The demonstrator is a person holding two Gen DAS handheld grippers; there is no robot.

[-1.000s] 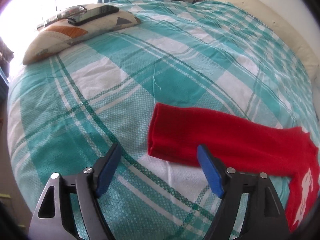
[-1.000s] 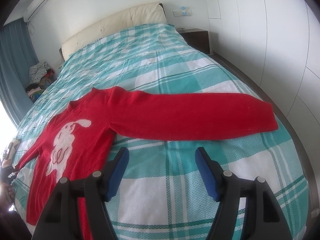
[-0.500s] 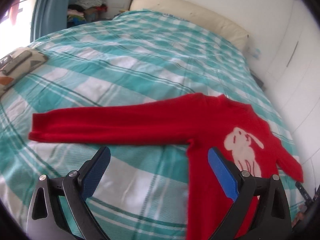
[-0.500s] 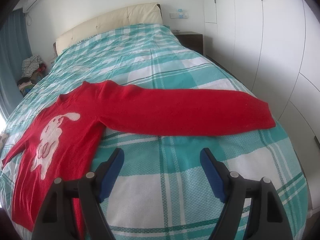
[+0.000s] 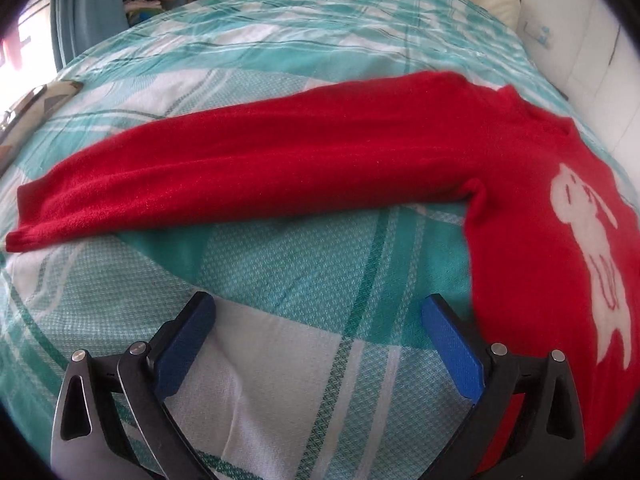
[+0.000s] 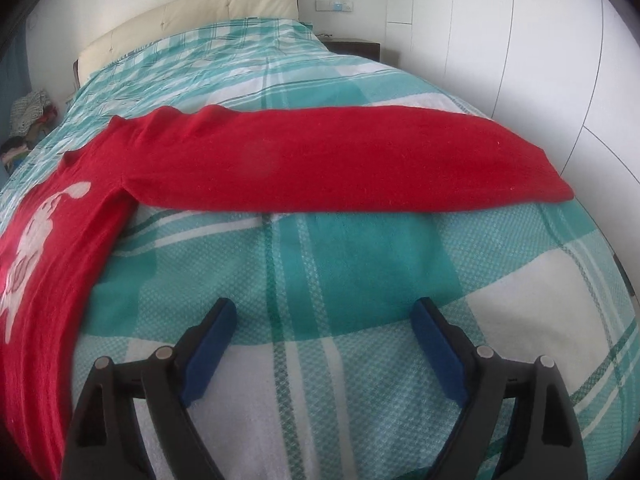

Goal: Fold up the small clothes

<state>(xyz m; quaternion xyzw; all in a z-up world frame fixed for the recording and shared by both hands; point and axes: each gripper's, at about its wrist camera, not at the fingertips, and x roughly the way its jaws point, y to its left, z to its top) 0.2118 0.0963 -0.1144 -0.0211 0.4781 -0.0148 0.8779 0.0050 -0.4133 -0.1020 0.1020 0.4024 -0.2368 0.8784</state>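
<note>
Lying flat on the teal-and-white plaid bedspread (image 6: 360, 280), the red sweater (image 5: 360, 160) has both sleeves stretched straight out to the sides, its white animal motif (image 5: 588, 248) facing up.

Compared with a second ago, the left wrist view has swung a long way along the sweater. Then it showed only the cuff end of one sleeve, with a patterned pillow beyond it; now the whole sleeve runs across the picture to the sweater's body, and the pillow (image 5: 44, 96) is only a sliver at the edge, well beyond the cuff. The left gripper (image 5: 318, 344) hangs over bare bedspread just on the near side of that sleeve, by the sweater's side edge. Its jaws have just been opening and now stand wide apart, released, with nothing but bedspread between the blue pads (image 5: 452, 348).

The right wrist view has changed less: the sweater's other sleeve (image 6: 360, 160) looks larger and nearer than a second ago, and the headboard (image 6: 192, 16) beyond the sweater sits higher in the picture. The right gripper (image 6: 322, 340) is over the bedspread on the near side of this sleeve, apart from it. Its jaws have also just been opening; they are spread and grasp nothing.

A heap of clothes (image 6: 28, 120) lies off the bed, far beyond the sweater's collar.
</note>
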